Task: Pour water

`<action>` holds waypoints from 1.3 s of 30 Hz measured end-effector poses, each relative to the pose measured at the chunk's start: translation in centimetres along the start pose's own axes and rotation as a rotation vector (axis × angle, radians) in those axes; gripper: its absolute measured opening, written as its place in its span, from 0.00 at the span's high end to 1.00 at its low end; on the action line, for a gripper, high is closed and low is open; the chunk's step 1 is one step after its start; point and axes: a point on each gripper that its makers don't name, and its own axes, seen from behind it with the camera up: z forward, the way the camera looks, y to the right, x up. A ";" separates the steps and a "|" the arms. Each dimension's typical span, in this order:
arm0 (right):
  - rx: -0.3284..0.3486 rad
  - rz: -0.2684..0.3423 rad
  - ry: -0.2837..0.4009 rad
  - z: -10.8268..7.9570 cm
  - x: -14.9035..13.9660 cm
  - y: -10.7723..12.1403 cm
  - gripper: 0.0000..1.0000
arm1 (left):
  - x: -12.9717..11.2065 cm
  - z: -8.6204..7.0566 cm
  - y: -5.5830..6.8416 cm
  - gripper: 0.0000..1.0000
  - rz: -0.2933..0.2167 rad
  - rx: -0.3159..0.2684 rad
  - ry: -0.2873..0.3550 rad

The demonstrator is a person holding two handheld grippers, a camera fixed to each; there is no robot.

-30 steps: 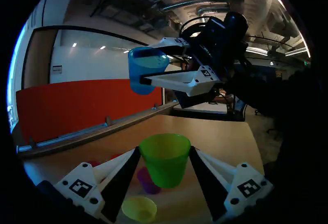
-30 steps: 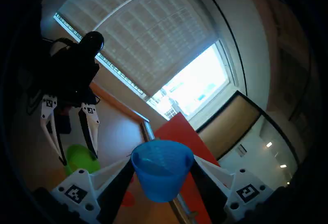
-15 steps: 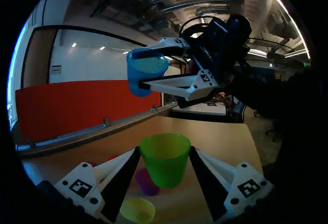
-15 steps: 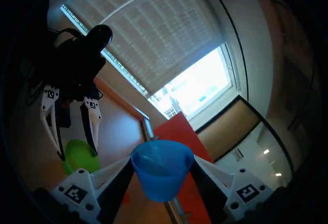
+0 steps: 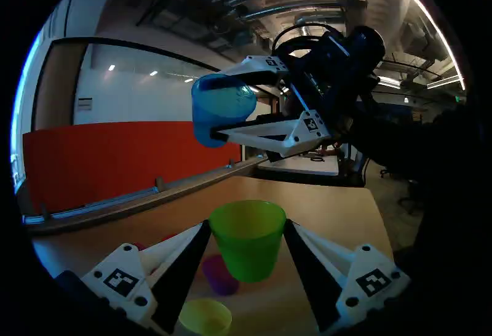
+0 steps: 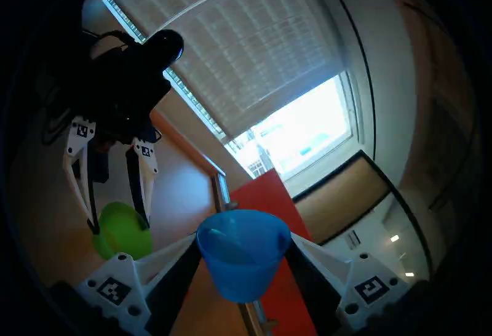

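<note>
Left gripper view shows the left gripper (image 5: 247, 225) pinching the upright green cup (image 5: 247, 250) while the right gripper (image 5: 209, 105) clamps the tilted blue cup (image 5: 218, 99) above and beyond the green cup, so its rim probably needs centring over the green cup's mouth before tipping slowly.

raised cup (image 5: 218, 108) above and beyond lower cup (image 5: 248, 237); table (image 5: 332, 207) beneath both

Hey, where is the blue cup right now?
In the left gripper view the blue cup is upper centre, held in the air between the fingers of the right gripper, above and slightly left of the green cup.
</note>
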 end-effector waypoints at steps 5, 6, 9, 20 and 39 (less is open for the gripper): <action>-0.003 -0.027 0.000 -0.1 0.1 0.1 0.10 | 0.0 0.1 0.1 0.13 0.005 -0.001 -0.003; -0.003 -0.033 -0.001 -0.1 0.2 0.1 0.10 | 0.0 0.2 0.1 0.13 0.006 -0.001 -0.003; -0.001 -0.050 -0.004 -0.1 0.1 0.0 0.10 | 0.1 0.2 0.1 0.13 0.006 -0.001 -0.002; -0.002 -0.106 -0.009 -0.1 0.2 -0.2 0.10 | 0.1 0.3 0.0 0.13 0.004 0.001 -0.001; -0.017 -0.176 0.003 -0.1 0.8 0.2 0.10 | 0.1 0.7 0.1 0.13 0.008 -0.002 -0.004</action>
